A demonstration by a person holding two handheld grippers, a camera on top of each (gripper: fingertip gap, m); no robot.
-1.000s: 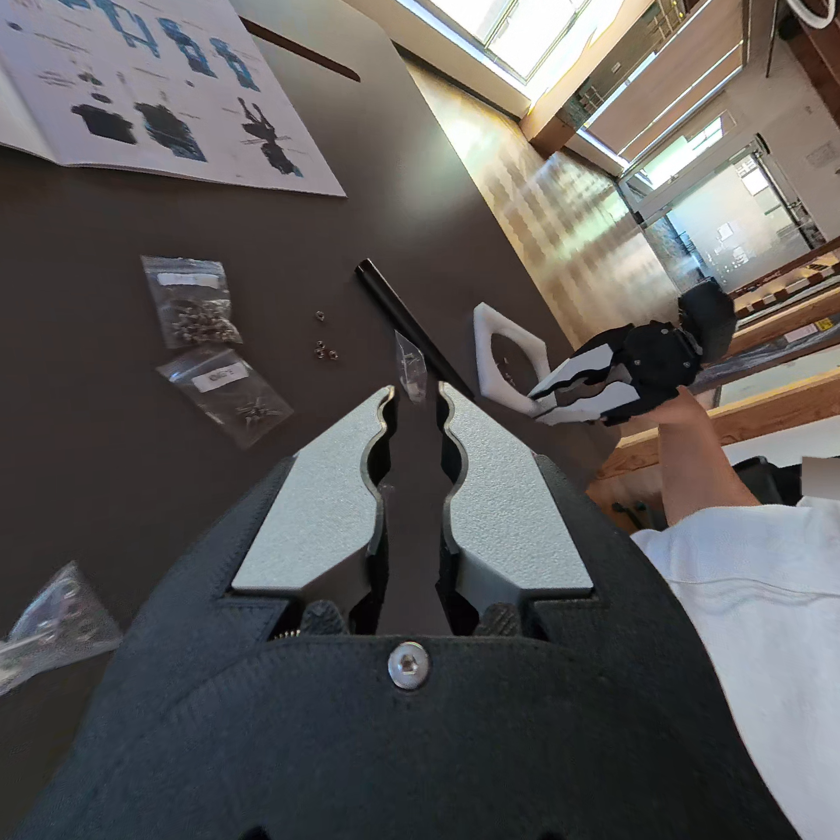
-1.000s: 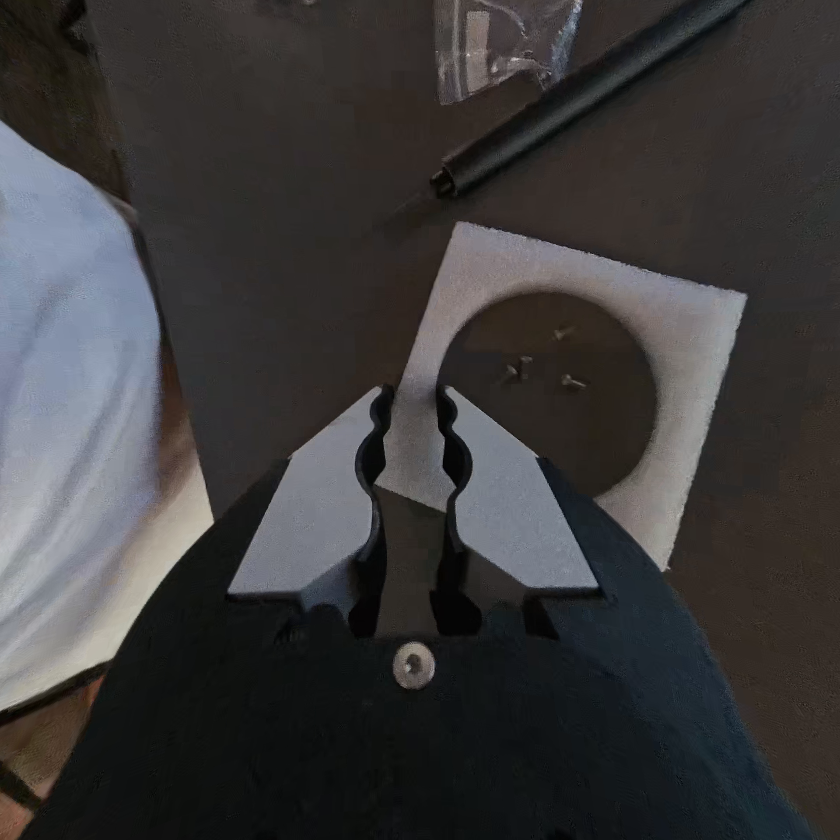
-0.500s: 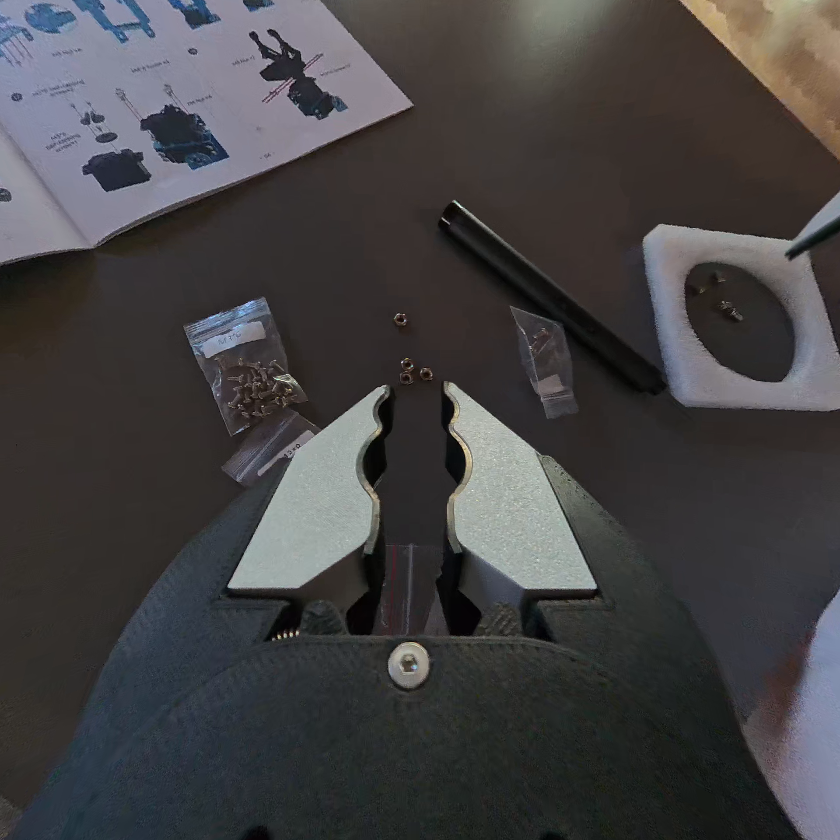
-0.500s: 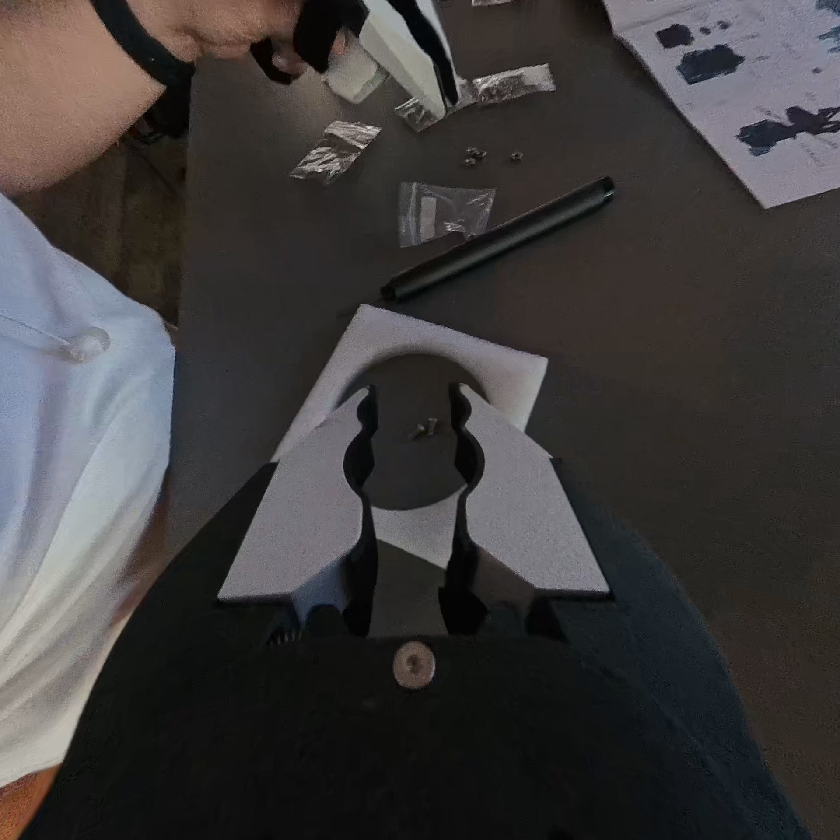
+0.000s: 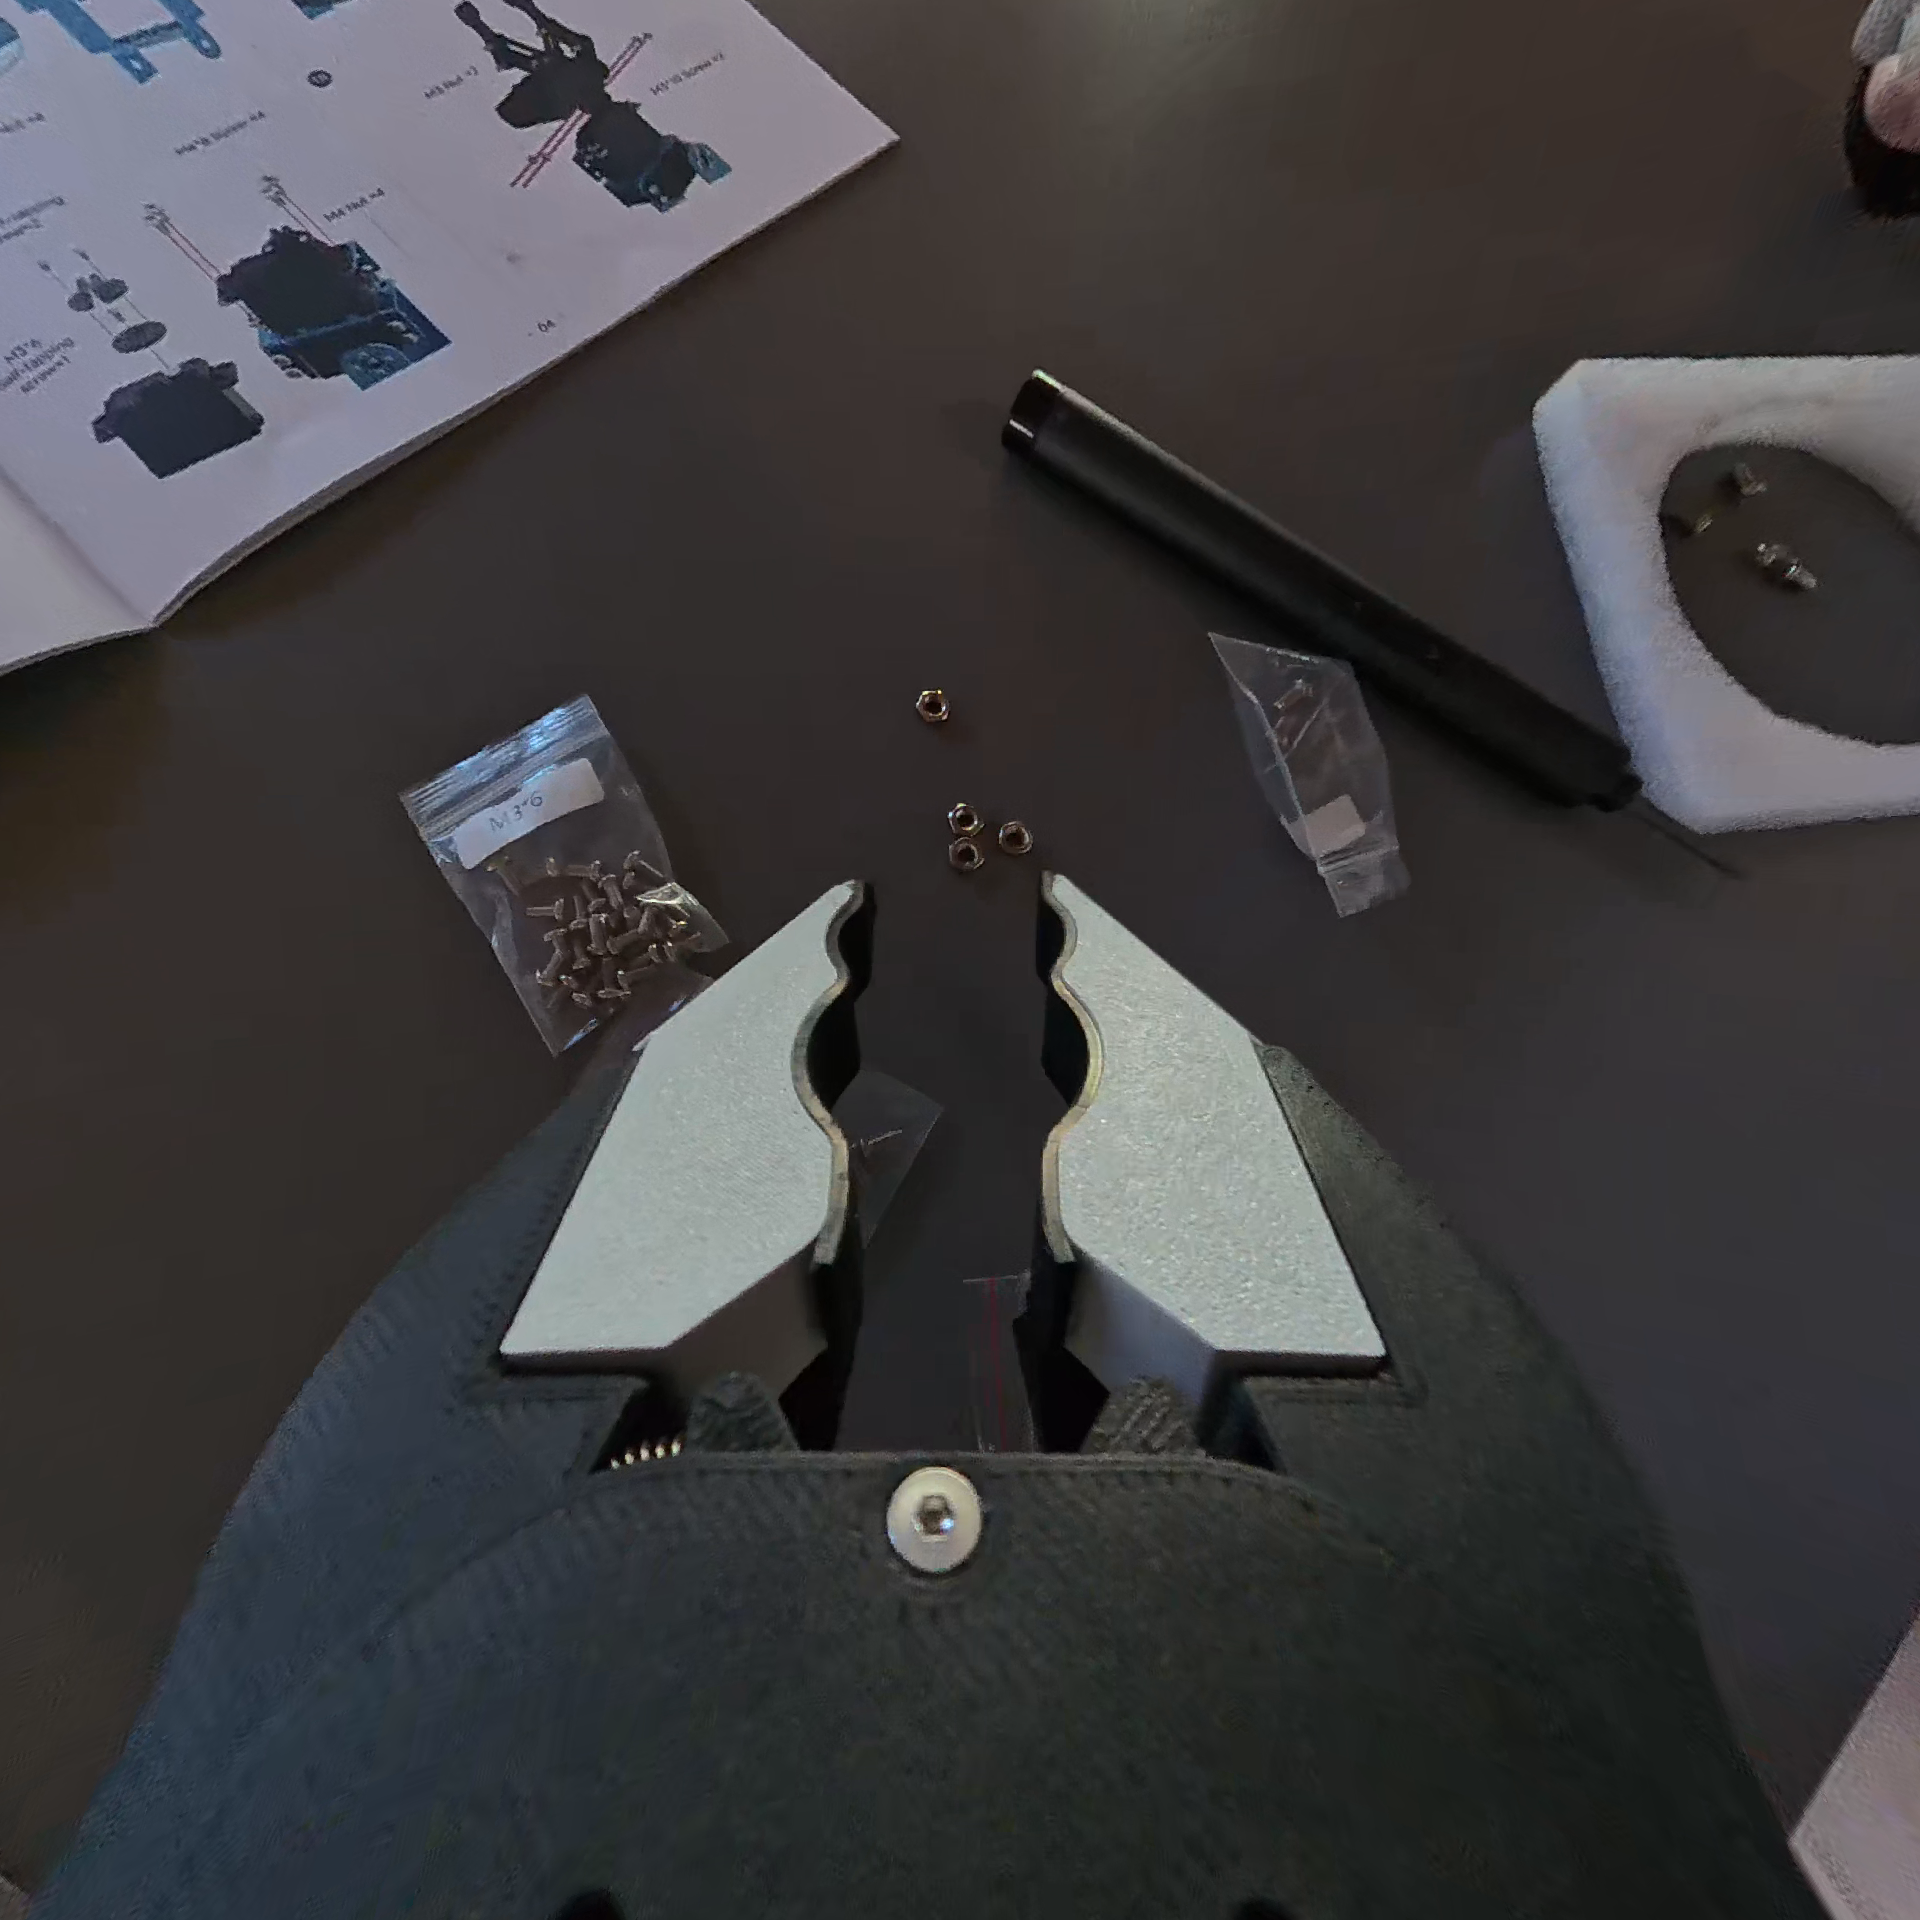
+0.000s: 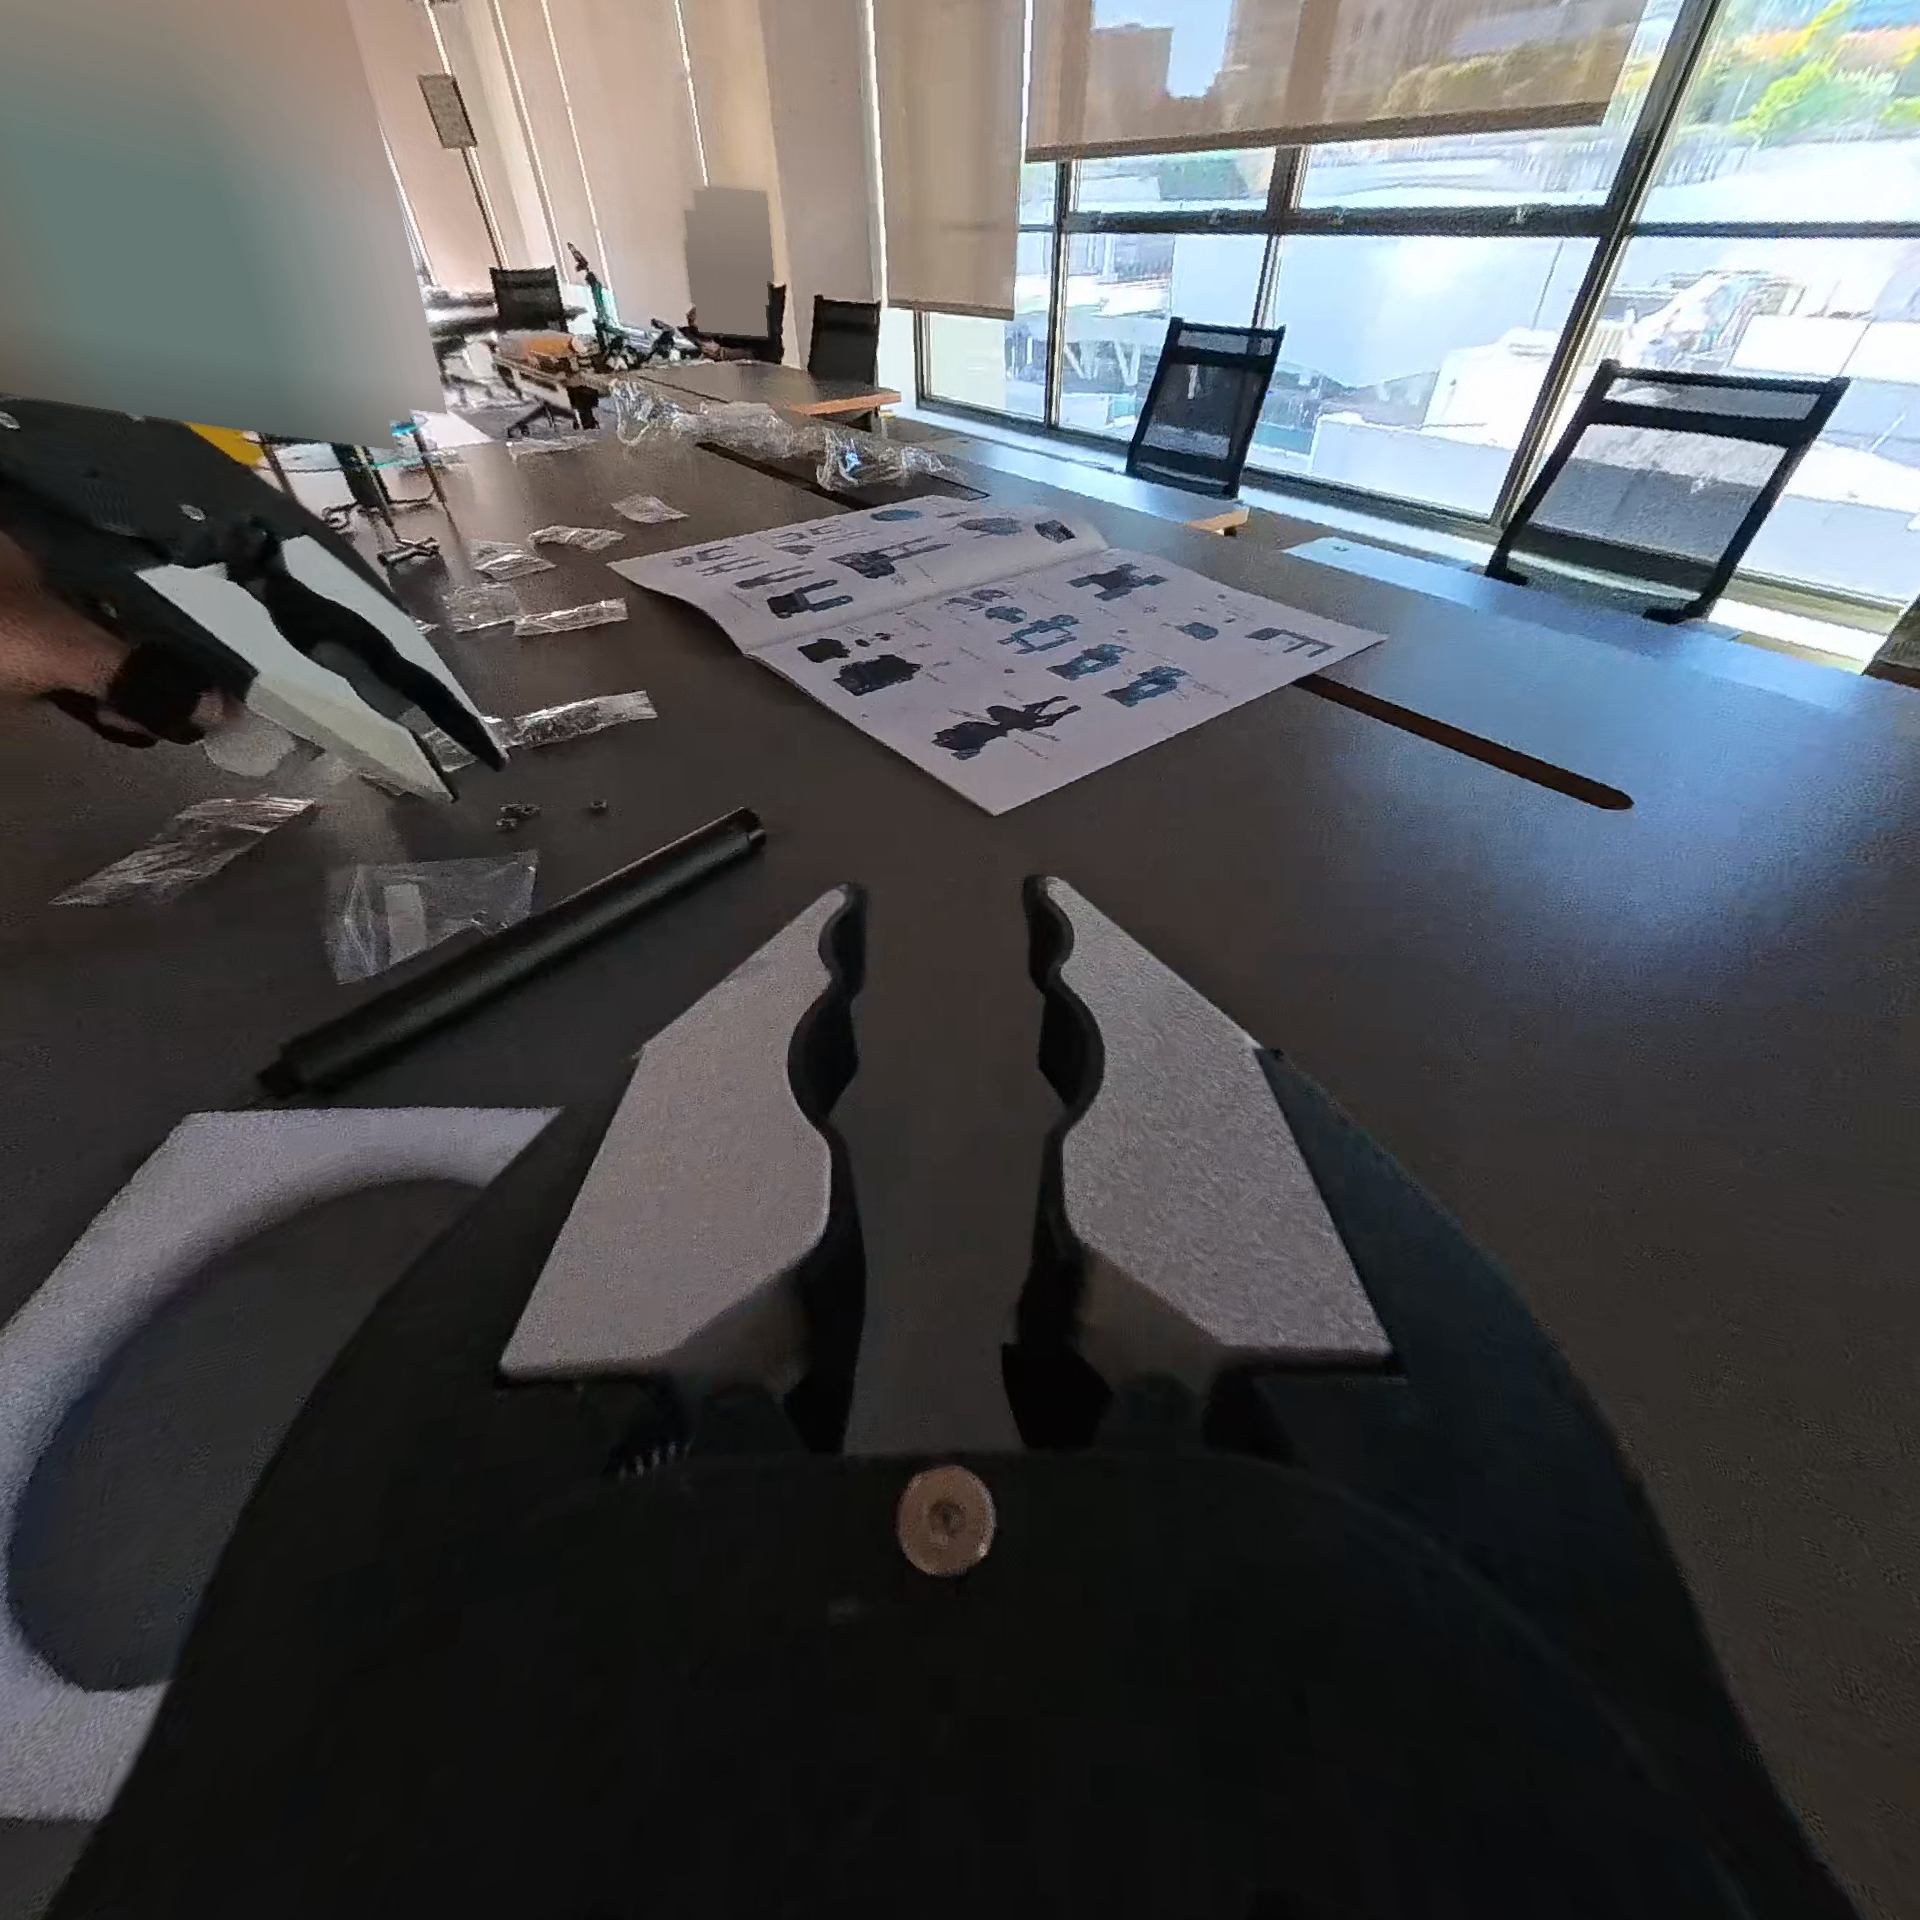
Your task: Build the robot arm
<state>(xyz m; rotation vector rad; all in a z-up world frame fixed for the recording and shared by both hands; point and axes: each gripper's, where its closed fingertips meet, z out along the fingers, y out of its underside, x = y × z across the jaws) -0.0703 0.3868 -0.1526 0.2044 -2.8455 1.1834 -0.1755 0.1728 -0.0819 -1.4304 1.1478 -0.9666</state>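
above a dark table (image 5: pixel 1351 260) the left tool (image 5: pixel 954 883) is held with its jaws spread and nothing between them. just beyond its tips three small nuts (image 5: pixel 982 836) are seen in a cluster, with a fourth nut (image 5: pixel 932 707) lying a little farther off. to the left of the tips a clear bag of screws (image 5: pixel 566 883) with a white label is laid flat, its near corner hidden by the left finger. to the right a smaller, nearly empty clear bag (image 5: pixel 1314 774) is found beside a black rod (image 5: pixel 1320 592), which runs diagonally and touches a white foam frame (image 5: pixel 1621 644) at its far end. a few loose screws (image 5: pixel 1782 566) are seen inside the frame's round cutout. an open instruction booklet (image 5: pixel 343 239) is spread at the upper left. part of another clear bag can be made out between the fingers, under the tool.

in the right wrist view the right tool (image 6: pixel 943 888) is likewise held spread and empty, tilted low over the table (image 6: pixel 1455 987). the foam frame (image 6: pixel 312 1164) lies just beside and partly under its left side, with the black rod (image 6: pixel 520 951) beyond it. the left tool (image 6: pixel 457 769) is seen at the far left, gripped by a hand (image 6: pixel 52 634), its tips over the nuts (image 6: pixel 540 812). several clear bags (image 6: pixel 416 914) and the booklet (image 6: pixel 987 644) are scattered farther back, and chairs (image 6: pixel 1662 488) are set along the windows.
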